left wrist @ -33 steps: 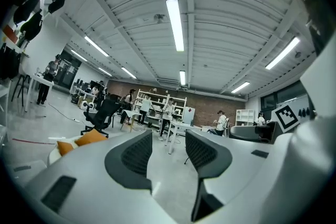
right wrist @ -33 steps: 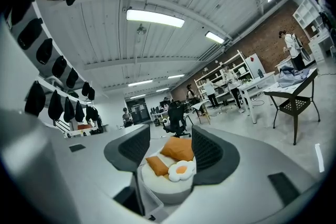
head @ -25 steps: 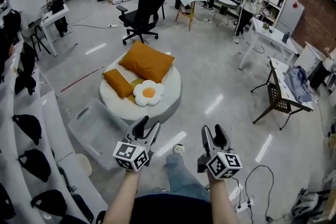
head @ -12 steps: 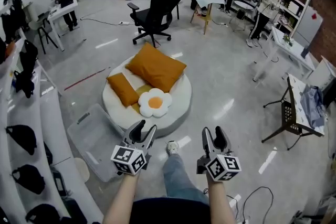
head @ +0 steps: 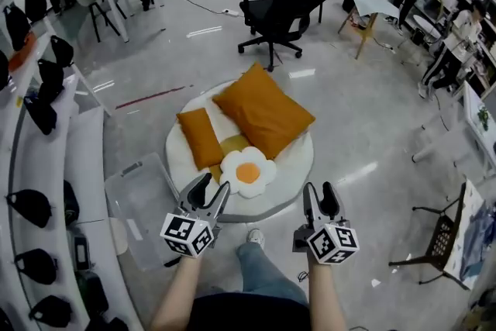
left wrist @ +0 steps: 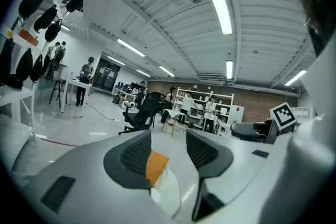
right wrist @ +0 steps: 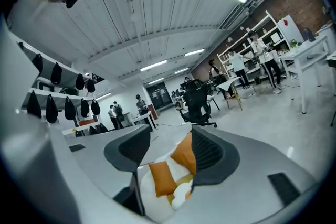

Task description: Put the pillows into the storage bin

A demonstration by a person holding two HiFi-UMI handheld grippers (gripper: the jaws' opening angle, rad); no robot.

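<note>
3 pillows (head: 263, 111) (head: 200, 137) (head: 248, 172); 1 clr bin (head: 146, 205); 1 pouf (head: 298, 159)

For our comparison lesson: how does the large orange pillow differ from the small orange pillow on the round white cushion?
Size: the large orange pillow covers more of the round white cushion than the small orange pillow. Shape: the large one is near square, the small one a narrow oblong. Place: the small one lies nearer the clear storage bin. Both are orange and lie on that cushion.

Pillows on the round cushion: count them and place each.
3. Large orange pillow at the back right, small orange pillow at the left, egg pillow at the front edge. A yellow patch between them may be part of a fourth.
</note>
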